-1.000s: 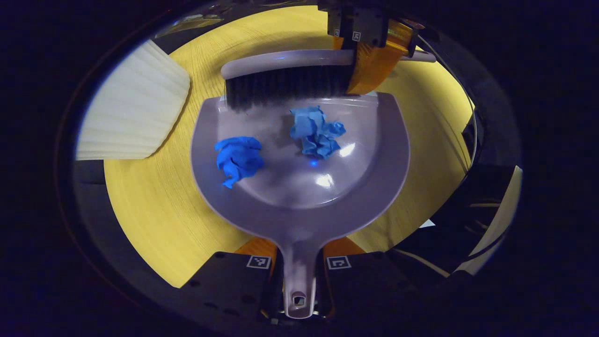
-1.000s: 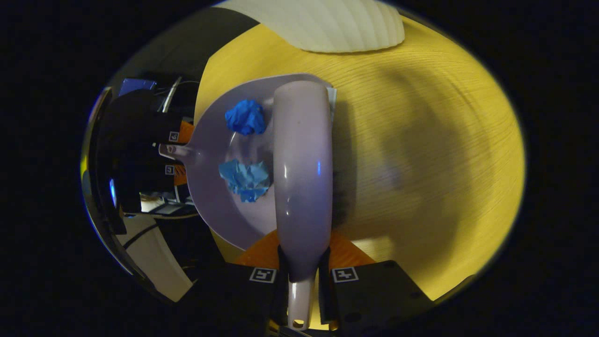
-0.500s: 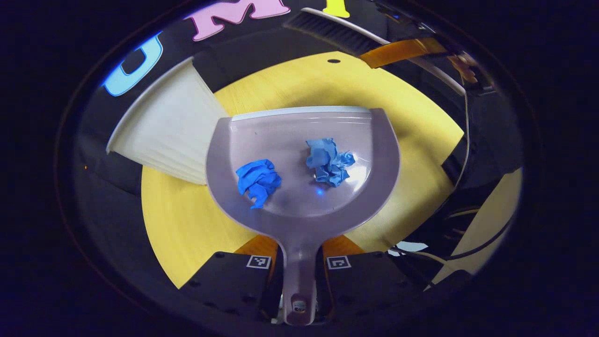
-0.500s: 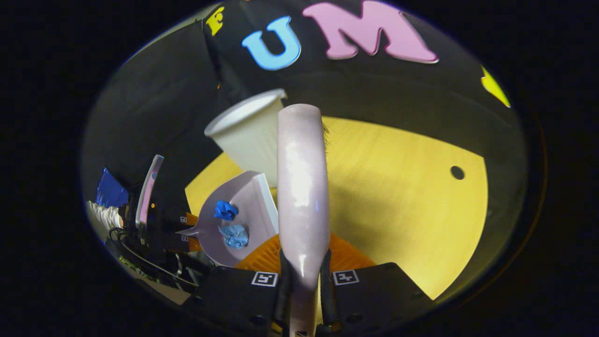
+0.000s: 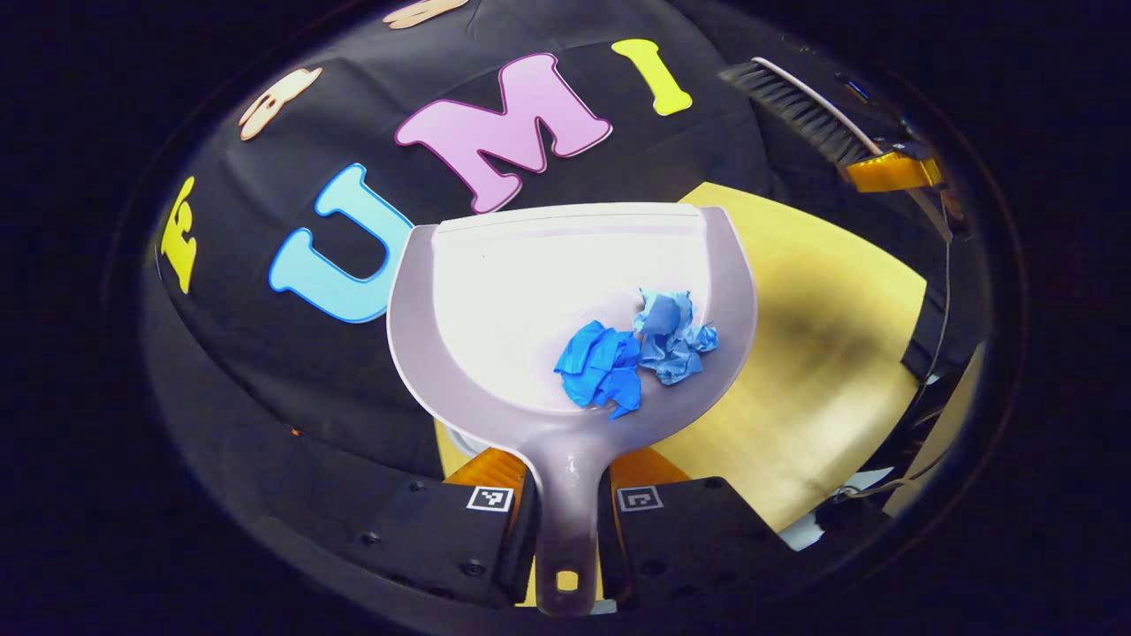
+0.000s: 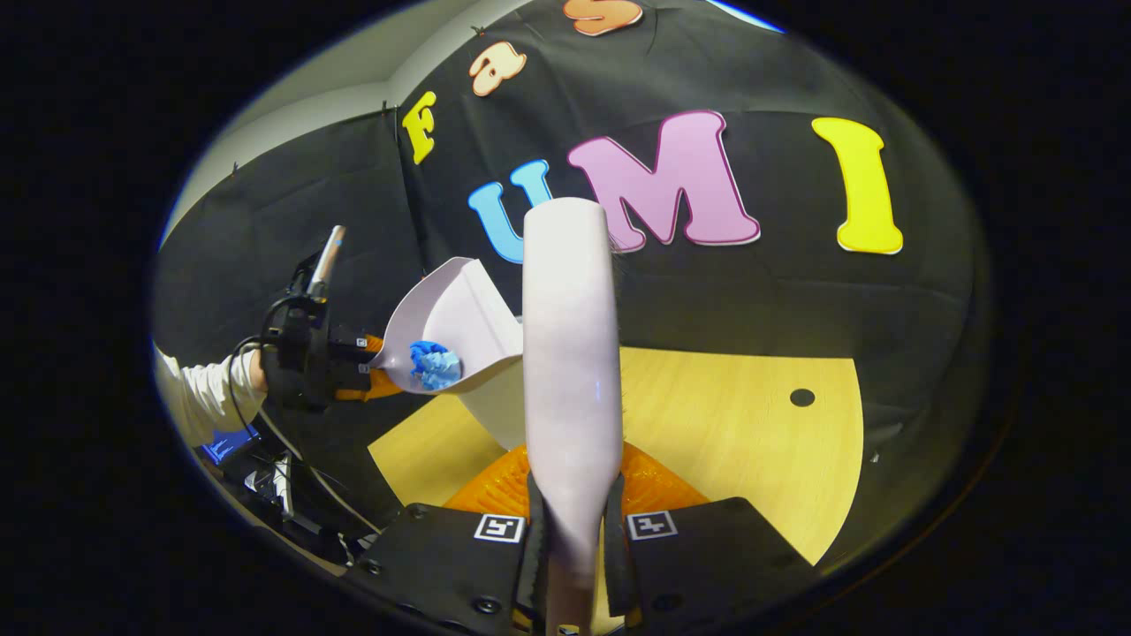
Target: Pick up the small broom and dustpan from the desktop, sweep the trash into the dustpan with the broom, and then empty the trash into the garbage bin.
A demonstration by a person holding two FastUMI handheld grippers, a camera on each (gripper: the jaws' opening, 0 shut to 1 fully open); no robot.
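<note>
Gripping the dustpan (image 5: 565, 291) by its handle, the left gripper (image 5: 565, 517) has both fingers pressed against the handle's two sides at the bottom of the left gripper view. The dustpan is lifted off the desk (image 5: 822, 353) and tipped back, so its flat front edge stands up against the black cloth wall (image 5: 265, 371). Two crumpled balls of blue paper (image 5: 636, 353) lie touching each other in the dustpan's deep part, close to the handle and toward the right wall of the pan. A pale curved edge that may be the bin peeks out just beneath the dustpan; too little of it shows to be sure. Well above and to the right of the dustpan, the broom (image 5: 800, 106) hangs in the air with its dark bristles showing, held by the right gripper (image 5: 888, 168), well apart from the pan.

In the right gripper view, the right gripper (image 6: 573, 530) is clamped on the broom (image 6: 570, 353), both fingers squeezing its neck, and the broom's smooth pale back rises straight up the middle. To the left of the broom, the dustpan (image 6: 455, 318) is held tilted in the air by the left gripper (image 6: 358, 362), with the blue paper (image 6: 433, 364) resting in its low end. A hand in a white sleeve (image 6: 199, 397) holds that gripper. The pale garbage bin (image 6: 495, 406) stands right below the dustpan on the desk (image 6: 751, 442), partly hidden behind the broom.
</note>
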